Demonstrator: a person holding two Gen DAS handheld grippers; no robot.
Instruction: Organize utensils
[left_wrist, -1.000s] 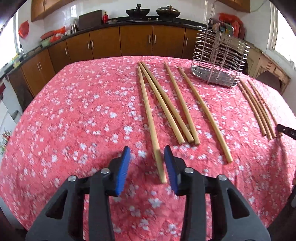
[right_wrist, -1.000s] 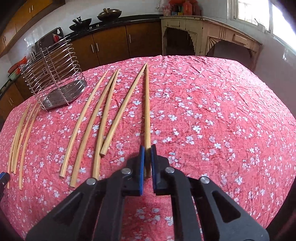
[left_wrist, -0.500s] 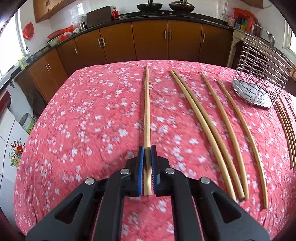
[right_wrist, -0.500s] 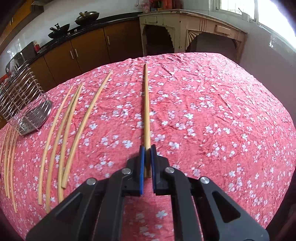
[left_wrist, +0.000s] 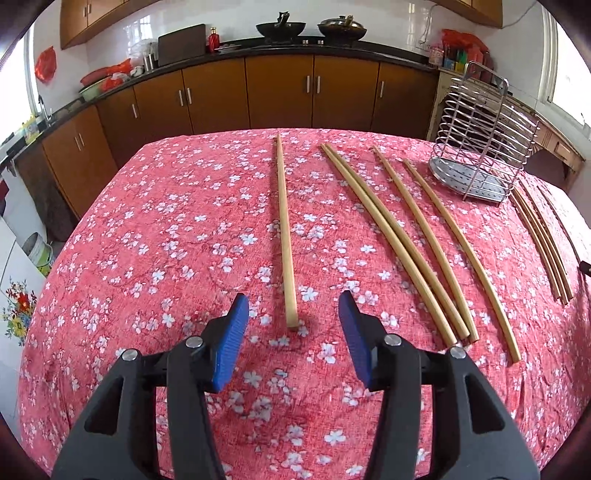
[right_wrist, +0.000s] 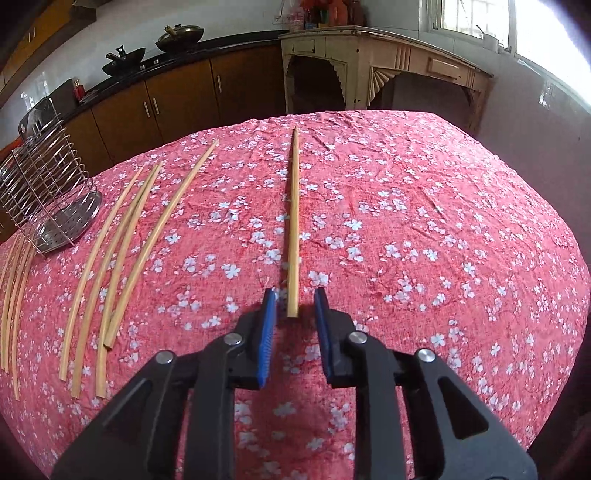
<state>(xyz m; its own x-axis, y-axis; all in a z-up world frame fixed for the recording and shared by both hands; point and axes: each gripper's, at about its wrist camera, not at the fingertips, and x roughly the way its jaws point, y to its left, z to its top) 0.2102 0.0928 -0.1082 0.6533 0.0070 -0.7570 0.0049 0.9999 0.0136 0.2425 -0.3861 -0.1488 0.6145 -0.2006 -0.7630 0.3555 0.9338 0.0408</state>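
Both jaws of the left hand-held gripper (left_wrist: 293, 321) are opening, its ribbed blue pads (left_wrist: 231, 341) standing wide on black plastic arms, and the near end of a single pale wooden chopstick (left_wrist: 283, 229) lies between the tips, touched by neither pad. That stick is slender and straight with a blunt squared end, flat on the counter (left_wrist: 147, 229), which is covered in a crinkled red cloth printed with small white blossoms; its long axis runs straight away from the camera toward the brown cabinets. To its right four more chopsticks (left_wrist: 417, 251) fan out, bowed by the lens, and a thinner bundle lies at the far right, partly cut off by the frame edge. A wire holder (left_wrist: 484, 147) of shiny metal, with a perforated base, stands upright beyond them. From the right wrist, the right hand-held gripper (right_wrist: 294, 301) is also opening, its pads narrowly apart on either side of the end of another lone chopstick (right_wrist: 294, 218), which lies clear of both and likewise points away toward the far edge. The holder (right_wrist: 48, 192) there is cropped at the left.
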